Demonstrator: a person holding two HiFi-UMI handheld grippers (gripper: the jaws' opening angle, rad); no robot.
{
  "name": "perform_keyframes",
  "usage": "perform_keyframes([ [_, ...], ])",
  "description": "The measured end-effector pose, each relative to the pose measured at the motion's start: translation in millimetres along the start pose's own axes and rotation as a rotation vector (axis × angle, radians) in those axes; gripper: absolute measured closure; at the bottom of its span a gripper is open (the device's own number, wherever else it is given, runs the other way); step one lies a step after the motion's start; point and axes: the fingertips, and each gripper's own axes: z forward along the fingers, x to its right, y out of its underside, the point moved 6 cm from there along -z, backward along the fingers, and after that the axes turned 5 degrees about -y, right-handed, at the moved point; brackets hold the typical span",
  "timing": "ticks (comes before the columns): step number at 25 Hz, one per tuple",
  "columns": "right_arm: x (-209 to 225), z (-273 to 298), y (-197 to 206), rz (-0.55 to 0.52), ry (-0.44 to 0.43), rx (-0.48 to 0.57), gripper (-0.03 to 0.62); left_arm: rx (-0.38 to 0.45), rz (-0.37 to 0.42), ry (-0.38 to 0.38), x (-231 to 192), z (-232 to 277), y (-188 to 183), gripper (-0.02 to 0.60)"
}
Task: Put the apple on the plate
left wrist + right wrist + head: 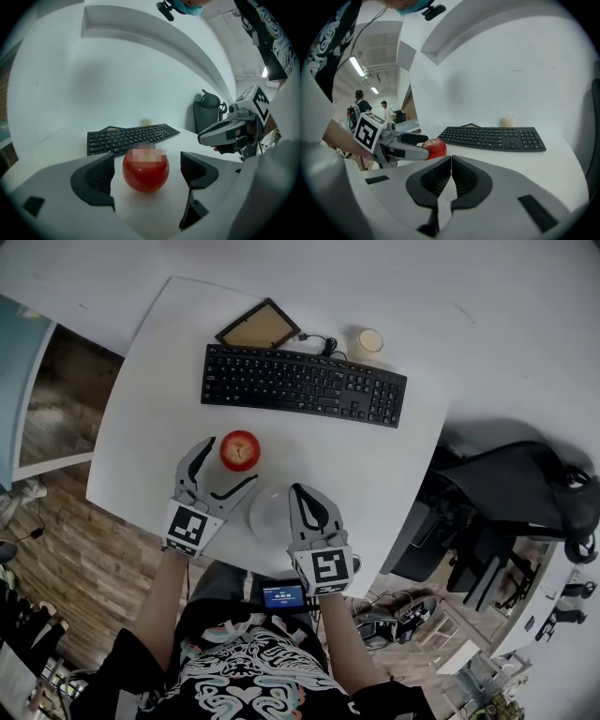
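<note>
- The apple [240,450] is round and a glossy deep red, with a paler yellowish patch around the stem dip on top. No bruises or cuts that I can make out.
- It's sitting on the white table [150,427], on the near side of the black keyboard [305,385] and a bit apart from it.
- It's not on the plate [268,512] yet. The plate is small, white and empty, and sits near the apple, closer to the person and a little to the right. The two aren't touching.
- The left gripper [229,463] has its jaws spread wide with the apple right between them. In the left gripper view there's a clear strip of table between each pad and the apple's sides, so it's bracketing the apple, not squeezing it. The apple rests on the table, not lifted.
- The right gripper [451,159] has its jaws pressed fully together with nothing between them. From the head view it hangs over the right-hand edge of the plate, pointing toward the keyboard. I can't tell whether it actually touches the plate.
- From the right gripper view you can see one of the left gripper's fingers running alongside the apple.
- Behind the keyboard there's a small picture frame [259,326] and a pale cup [369,341], well clear of everything.
</note>
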Motion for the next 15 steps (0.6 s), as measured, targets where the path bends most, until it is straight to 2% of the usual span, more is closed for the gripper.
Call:
perform_keyframes([
  [15,2.7,3.1,8.2,0.023,0.000,-0.016,0.566,-0.027,0.031,0.033,0.8,25.5,1.4,0.149],
])
